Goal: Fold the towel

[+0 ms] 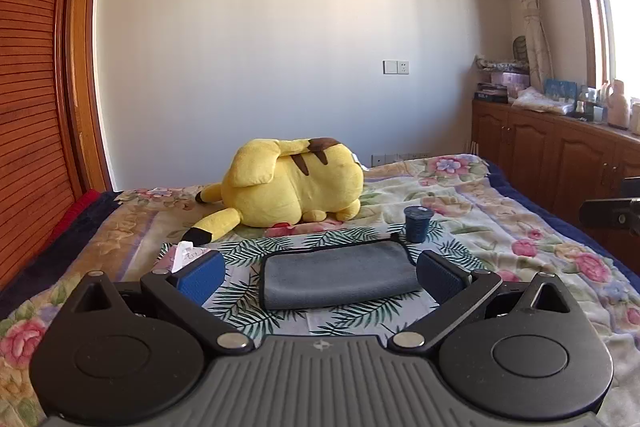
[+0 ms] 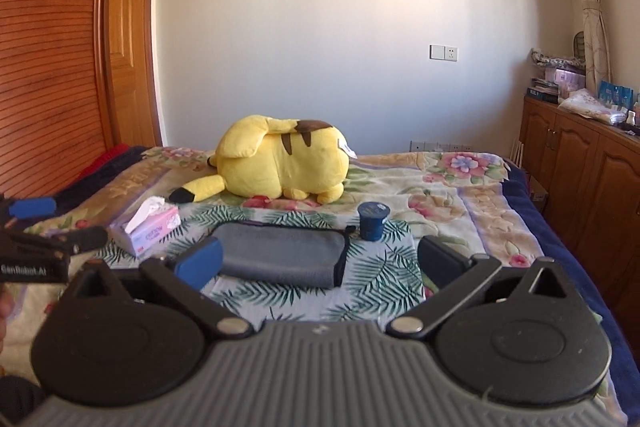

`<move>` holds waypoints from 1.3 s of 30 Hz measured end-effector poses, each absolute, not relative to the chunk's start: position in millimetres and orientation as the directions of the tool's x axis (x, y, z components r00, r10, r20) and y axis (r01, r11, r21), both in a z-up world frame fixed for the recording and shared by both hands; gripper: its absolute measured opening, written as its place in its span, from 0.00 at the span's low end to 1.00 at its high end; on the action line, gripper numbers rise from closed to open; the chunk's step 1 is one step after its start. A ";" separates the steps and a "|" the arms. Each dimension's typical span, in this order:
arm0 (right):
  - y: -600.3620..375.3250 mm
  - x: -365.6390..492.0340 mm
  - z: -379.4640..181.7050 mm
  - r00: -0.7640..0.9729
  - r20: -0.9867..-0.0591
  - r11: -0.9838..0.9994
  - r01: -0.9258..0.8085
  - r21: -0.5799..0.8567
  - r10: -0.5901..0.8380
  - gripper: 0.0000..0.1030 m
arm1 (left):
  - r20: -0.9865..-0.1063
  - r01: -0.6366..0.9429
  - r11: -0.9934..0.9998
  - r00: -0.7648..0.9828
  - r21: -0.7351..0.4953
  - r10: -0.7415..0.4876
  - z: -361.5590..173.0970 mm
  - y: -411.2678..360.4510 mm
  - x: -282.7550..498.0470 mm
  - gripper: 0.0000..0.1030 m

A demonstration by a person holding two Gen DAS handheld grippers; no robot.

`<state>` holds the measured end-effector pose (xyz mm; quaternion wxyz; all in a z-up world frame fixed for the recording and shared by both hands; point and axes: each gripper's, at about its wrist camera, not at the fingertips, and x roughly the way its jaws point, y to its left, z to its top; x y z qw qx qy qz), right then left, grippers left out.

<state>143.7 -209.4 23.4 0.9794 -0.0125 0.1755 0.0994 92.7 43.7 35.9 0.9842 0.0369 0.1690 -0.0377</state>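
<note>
A grey towel point(image 1: 338, 275) with a black edge lies folded into a thick rectangle on a leaf-print cloth point(image 1: 352, 319) on the bed. It also shows in the right wrist view point(image 2: 280, 253). My left gripper point(image 1: 320, 277) is open and empty, held just in front of the towel, fingers wide on either side of it. My right gripper point(image 2: 320, 261) is open and empty, a little to the towel's right and short of it. The left gripper point(image 2: 44, 223) shows at the left edge of the right wrist view.
A yellow plush toy point(image 1: 288, 183) lies behind the towel. A dark blue cup point(image 1: 417, 223) stands at the towel's far right corner. A pink tissue box point(image 2: 146, 227) sits to the left. Wooden cabinets point(image 1: 560, 155) line the right wall, a wooden wardrobe point(image 1: 32, 87) the left.
</note>
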 end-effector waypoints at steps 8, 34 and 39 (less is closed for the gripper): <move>-215.0 108.9 15.5 0.929 -0.322 0.982 -0.187 0.008 0.180 1.00 | -0.315 0.097 0.991 0.947 0.094 -0.063 32.6 26.1 58.0 0.84; -221.7 68.6 -29.6 0.925 -0.308 0.975 -0.209 0.077 0.223 1.00 | -0.354 0.084 0.993 0.934 0.079 -0.051 -8.3 21.2 15.2 0.84; -226.3 67.1 -38.0 0.921 -0.317 0.974 -0.210 0.088 0.227 1.00 | -0.353 0.076 0.995 0.934 0.061 -0.049 -13.2 20.1 10.6 0.84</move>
